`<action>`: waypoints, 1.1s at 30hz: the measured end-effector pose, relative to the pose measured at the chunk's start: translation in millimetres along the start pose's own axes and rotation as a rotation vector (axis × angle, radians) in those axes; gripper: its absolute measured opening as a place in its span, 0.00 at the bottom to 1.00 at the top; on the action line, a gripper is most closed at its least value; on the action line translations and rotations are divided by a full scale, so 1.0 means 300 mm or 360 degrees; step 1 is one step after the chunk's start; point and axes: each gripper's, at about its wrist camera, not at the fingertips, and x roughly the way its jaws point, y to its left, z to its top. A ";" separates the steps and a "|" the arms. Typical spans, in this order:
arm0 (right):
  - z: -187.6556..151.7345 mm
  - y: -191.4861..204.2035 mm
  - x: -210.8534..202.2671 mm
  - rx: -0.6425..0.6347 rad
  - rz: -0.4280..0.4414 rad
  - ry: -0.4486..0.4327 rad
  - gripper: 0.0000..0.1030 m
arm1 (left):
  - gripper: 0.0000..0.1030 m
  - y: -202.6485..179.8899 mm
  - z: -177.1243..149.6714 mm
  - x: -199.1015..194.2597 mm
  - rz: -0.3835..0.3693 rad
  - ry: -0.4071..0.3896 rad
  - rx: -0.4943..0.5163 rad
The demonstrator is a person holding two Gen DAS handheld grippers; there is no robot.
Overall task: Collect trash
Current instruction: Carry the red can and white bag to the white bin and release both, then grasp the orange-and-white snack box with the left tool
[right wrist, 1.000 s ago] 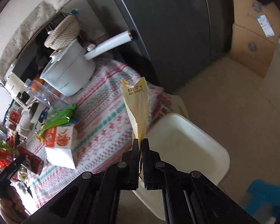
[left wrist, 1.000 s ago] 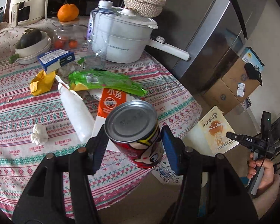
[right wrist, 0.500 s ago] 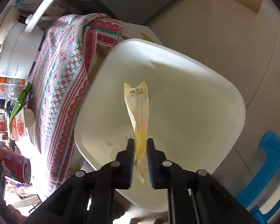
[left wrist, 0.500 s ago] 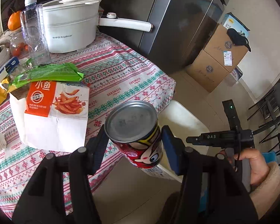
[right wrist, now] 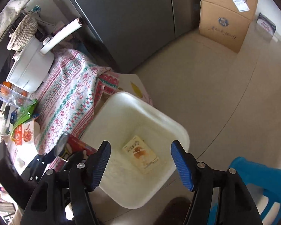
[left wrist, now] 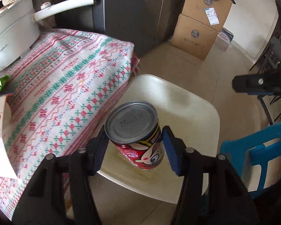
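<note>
The left hand-held gripper (left wrist: pixel 134 142) clamped the red can (left wrist: pixel 136 136) – its base hidden; the right hand-held gripper (right wrist: pixel 140 161) was opening, nothing between its jaws.

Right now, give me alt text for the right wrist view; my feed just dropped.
The right gripper hangs over a white bin, jaws opening, nothing between them; a yellow packet lies flat on the bin's bottom. At left, the left gripper's red can nears the bin beside the patterned tablecloth.

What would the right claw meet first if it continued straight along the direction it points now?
Most likely the yellow packet lying on the floor of the white bin. The right claw points down into the bin, its jaws opening with nothing between them. Depth is hard to judge.
</note>
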 end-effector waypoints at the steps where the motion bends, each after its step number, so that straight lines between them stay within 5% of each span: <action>1: 0.002 -0.011 -0.015 -0.0008 -0.0024 -0.0020 0.67 | 0.57 -0.007 -0.006 0.028 -0.0005 0.0012 -0.0009; 8: 0.021 -0.036 -0.064 -0.0040 -0.0073 -0.0113 0.72 | 0.57 -0.028 -0.027 0.170 0.0045 0.0146 -0.0039; 17: 0.023 -0.057 -0.059 0.0005 -0.0069 -0.0106 0.73 | 0.61 -0.013 -0.052 0.174 0.0002 0.0239 -0.0065; 21: 0.025 -0.053 -0.068 0.0015 -0.0063 -0.0127 0.76 | 0.76 0.021 -0.040 0.081 0.0001 0.0209 -0.0108; 33: -0.001 0.093 -0.123 -0.0106 0.0025 -0.0212 0.77 | 0.91 0.266 0.006 -0.345 0.0176 -0.0061 -0.0276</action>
